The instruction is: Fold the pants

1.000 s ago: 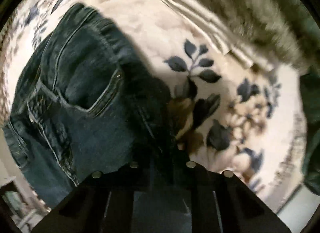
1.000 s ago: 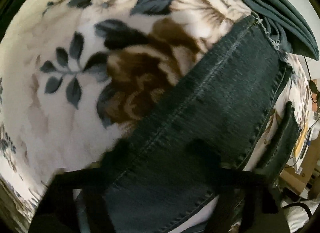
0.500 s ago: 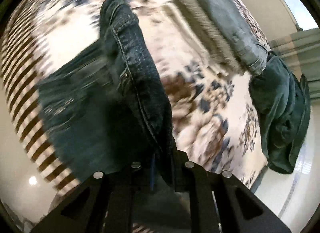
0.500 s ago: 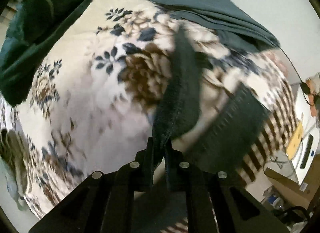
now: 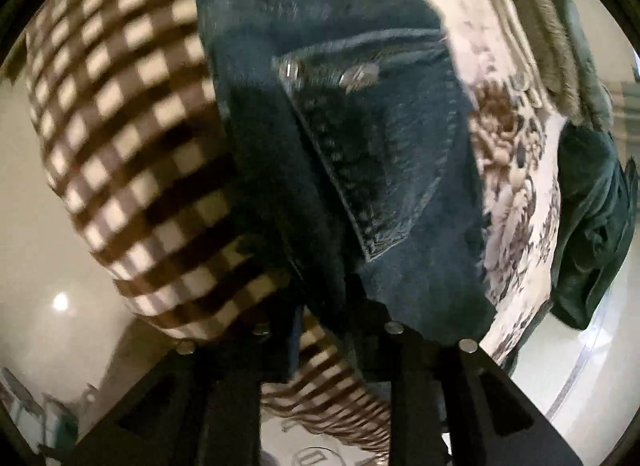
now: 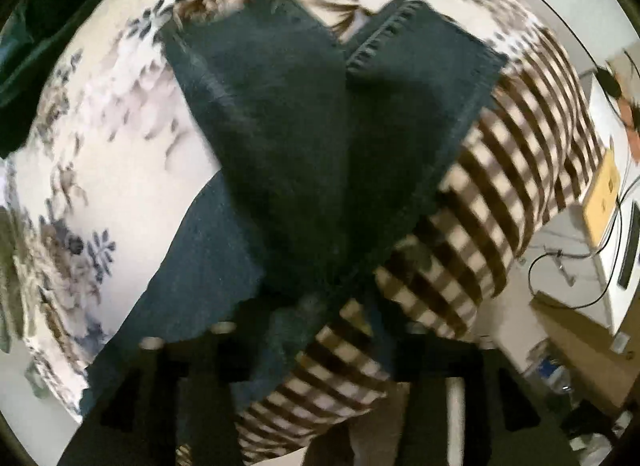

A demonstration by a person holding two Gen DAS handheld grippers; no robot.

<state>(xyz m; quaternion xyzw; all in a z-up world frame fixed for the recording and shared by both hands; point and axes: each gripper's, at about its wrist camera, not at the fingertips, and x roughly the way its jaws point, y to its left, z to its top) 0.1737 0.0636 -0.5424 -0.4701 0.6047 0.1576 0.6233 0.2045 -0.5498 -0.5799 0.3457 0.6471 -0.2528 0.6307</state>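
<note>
Dark blue jeans (image 5: 380, 145) lie on the bed with a pocket and two rivets facing up. Their side edge runs down to my left gripper (image 5: 324, 318). Its jaws are opening, and checked cloth shows in the narrow gap, with the denim edge against the right finger. In the right wrist view the jeans' legs (image 6: 300, 125) lie crossed, hems at the far end. My right gripper (image 6: 316, 326) points down over them. Its jaws are opening wide, and a loose bunch of denim sits between them without being pressed.
A floral blanket (image 5: 512, 169) (image 6: 120, 145) covers the bed, and a brown-and-cream checked blanket (image 5: 140, 145) (image 6: 500, 185) hangs over its edge. A dark green garment (image 5: 592, 225) and a grey furry throw (image 5: 560, 45) lie beyond. A desk with a yellow box (image 6: 600, 193) and cables stands at the right.
Both grippers carried the jeans across the bed toward the checked edge. Half a second ago each was shut on a denim fold; now both sets of jaws have parted.
</note>
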